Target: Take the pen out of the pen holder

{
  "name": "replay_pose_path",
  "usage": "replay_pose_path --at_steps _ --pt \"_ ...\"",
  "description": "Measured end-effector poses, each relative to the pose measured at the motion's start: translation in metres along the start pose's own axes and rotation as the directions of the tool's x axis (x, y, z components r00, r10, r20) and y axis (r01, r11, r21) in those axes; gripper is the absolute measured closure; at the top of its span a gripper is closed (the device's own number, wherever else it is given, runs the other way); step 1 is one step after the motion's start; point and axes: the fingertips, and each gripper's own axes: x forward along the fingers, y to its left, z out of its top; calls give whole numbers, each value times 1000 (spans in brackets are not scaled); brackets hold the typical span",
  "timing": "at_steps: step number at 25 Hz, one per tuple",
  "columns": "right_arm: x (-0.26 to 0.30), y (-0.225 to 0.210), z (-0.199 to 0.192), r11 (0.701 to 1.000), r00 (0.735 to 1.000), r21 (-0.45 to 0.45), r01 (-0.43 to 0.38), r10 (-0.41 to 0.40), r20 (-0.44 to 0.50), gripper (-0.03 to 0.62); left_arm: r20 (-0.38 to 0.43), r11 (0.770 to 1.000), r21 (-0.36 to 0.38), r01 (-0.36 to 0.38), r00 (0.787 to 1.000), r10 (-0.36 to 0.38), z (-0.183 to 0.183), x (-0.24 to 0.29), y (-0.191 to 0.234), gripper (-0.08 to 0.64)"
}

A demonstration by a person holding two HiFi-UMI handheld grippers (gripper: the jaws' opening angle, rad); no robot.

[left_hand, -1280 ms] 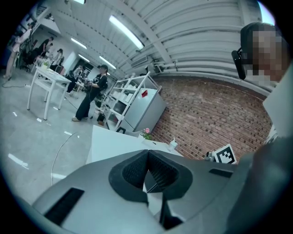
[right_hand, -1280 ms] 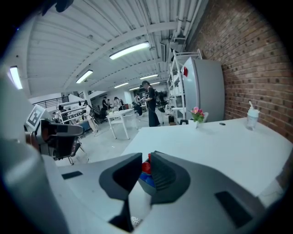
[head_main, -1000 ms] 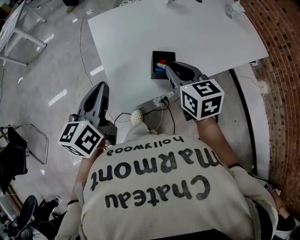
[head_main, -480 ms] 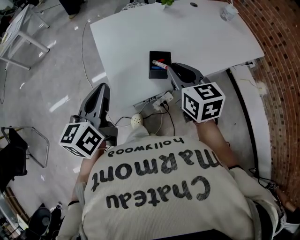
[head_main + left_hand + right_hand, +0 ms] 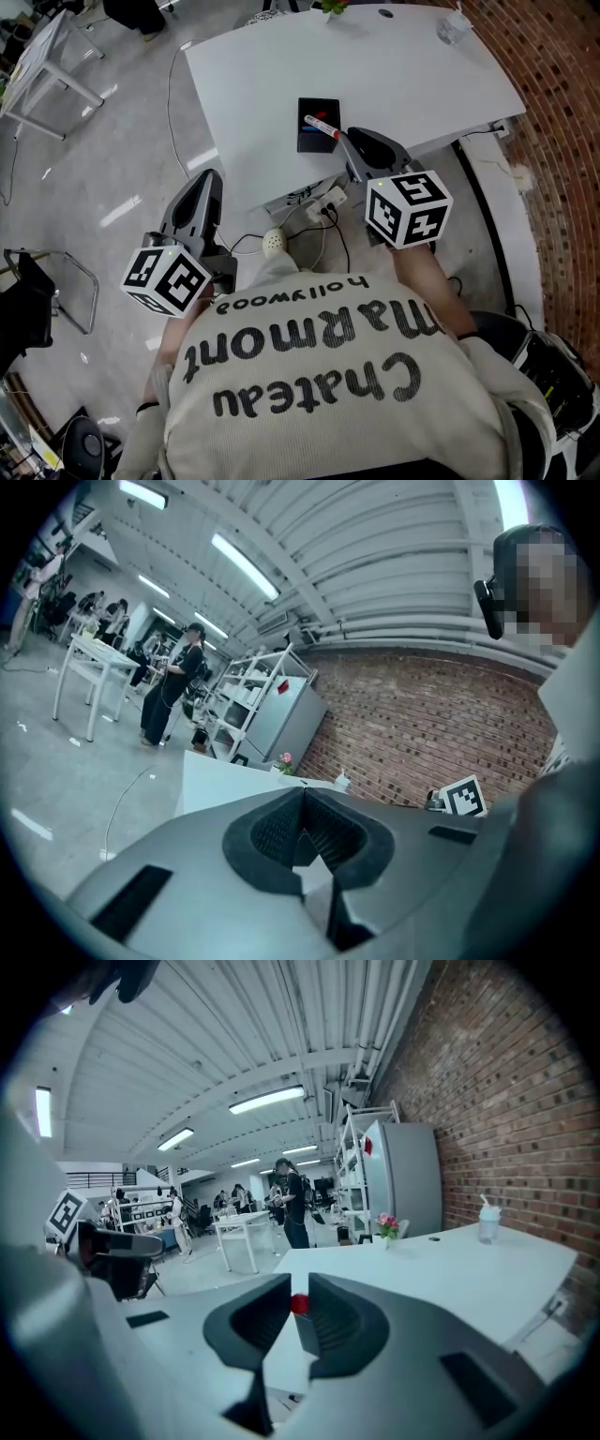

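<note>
Pen (image 5: 322, 126) risen, white table (image 5: 422, 75), grey floor (image 5: 112, 141), brick wall (image 5: 562, 112)

A white table (image 5: 422, 66) bears a black pen holder (image 5: 313, 142) and, well apart, a cup (image 5: 452, 26).

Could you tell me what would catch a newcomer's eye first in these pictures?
Probably the red-capped pen, pinched in the right hand-held gripper and showing across the black pen holder near the white table's front edge. Then the left hand-held gripper, shut and empty, held beside the table over the floor.
</note>
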Motion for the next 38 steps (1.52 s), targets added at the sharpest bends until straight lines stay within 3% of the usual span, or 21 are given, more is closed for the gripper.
replay_pose_path --at_steps 10,18,27,38 --pt "-34 9 7 1000 996 -1 2 -2 86 535 35 1000 12 -16 999 15 -1 -32 -19 557" --pt "-56 27 -9 1000 998 -27 -13 14 64 536 72 1000 12 -17 997 16 -7 -61 -28 557" --pt "-74 35 -36 1000 1000 -11 2 -2 29 535 58 1000 12 -15 998 15 -18 -77 -33 557" --pt "-85 41 -50 999 998 10 53 -53 13 535 41 998 26 60 997 -61 -17 -74 -39 557"
